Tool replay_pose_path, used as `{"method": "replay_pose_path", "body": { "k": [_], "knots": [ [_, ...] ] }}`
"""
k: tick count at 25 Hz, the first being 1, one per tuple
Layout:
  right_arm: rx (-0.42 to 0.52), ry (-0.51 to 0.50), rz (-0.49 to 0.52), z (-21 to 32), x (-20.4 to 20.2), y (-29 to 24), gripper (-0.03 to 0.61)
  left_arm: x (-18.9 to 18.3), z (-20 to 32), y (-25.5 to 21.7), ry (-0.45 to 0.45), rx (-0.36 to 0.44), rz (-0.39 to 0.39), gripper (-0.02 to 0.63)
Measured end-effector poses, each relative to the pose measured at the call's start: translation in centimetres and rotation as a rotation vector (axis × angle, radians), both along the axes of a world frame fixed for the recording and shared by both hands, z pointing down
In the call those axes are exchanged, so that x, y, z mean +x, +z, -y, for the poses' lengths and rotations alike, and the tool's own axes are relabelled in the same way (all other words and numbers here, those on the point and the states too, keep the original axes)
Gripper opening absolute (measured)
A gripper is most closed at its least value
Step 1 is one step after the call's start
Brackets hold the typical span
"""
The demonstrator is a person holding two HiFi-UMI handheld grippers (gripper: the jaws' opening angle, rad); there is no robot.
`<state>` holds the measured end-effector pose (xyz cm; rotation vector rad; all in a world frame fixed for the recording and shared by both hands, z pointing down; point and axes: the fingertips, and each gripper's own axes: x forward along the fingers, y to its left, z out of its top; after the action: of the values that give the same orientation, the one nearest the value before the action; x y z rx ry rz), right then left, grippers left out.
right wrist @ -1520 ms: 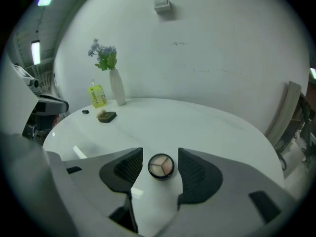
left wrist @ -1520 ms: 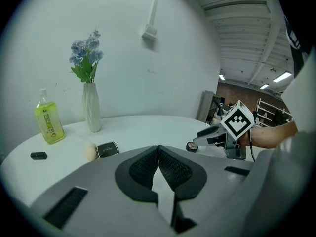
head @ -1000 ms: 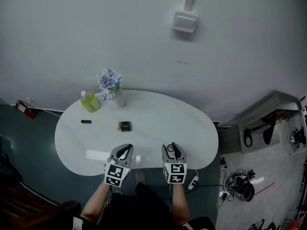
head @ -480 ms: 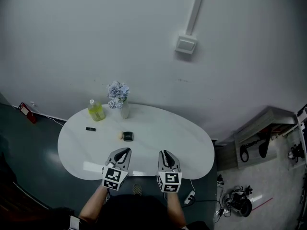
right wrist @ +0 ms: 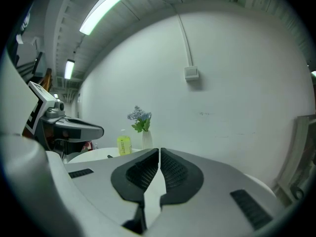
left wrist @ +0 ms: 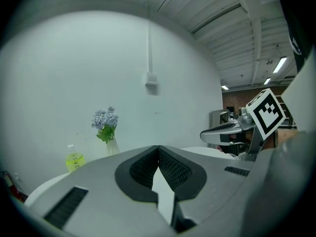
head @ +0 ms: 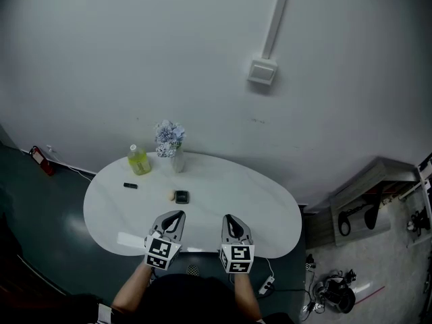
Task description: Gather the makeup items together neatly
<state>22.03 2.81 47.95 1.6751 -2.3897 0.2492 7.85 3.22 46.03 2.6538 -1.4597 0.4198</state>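
Observation:
On the white oval table (head: 263, 208) lie a dark square compact (head: 181, 196), a small beige item (head: 170, 196) touching its left side, and a short black stick (head: 130, 185) further left. My left gripper (head: 177, 215) hovers over the table's near edge, shut and empty; its pads (left wrist: 168, 167) meet at the tip. My right gripper (head: 229, 219) hangs beside it, its jaws closing the last bit until they meet, with nothing between the pads (right wrist: 170, 169). Both grippers are well short of the makeup items.
A yellow-green bottle (head: 139, 161) and a vase of pale blue flowers (head: 170, 140) stand at the table's far edge by the wall. A wall switch box (head: 262, 72) hangs above. Shelving and cables (head: 368, 211) sit on the floor to the right.
The right gripper's jaws have gone from open to shut. The head view has lifted, so the table sits lower in the picture. Both grippers have stayed by the near edge.

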Motion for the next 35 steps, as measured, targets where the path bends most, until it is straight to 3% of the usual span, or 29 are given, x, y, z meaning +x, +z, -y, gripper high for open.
{"method": "replay_pose_path", "body": {
  "k": [17, 26, 35],
  "knots": [
    [-0.052, -0.096, 0.011, 0.7, -2.2, 1.7, 0.04, -2.2, -0.1, 0.7, -0.092, -0.015, -0.005, 0.02],
    [-0.066, -0.273, 0.017, 2.2, -8.9, 2.1, 0.04, -10.0, -1.6, 1.6, -0.294, -0.054, 0.007, 0.02],
    [-0.116, -0.463, 0.005, 2.7, -20.0, 3.6, 0.04, -20.2, -2.9, 2.5, -0.47, -0.083, 0.012, 0.02]
  ]
}}
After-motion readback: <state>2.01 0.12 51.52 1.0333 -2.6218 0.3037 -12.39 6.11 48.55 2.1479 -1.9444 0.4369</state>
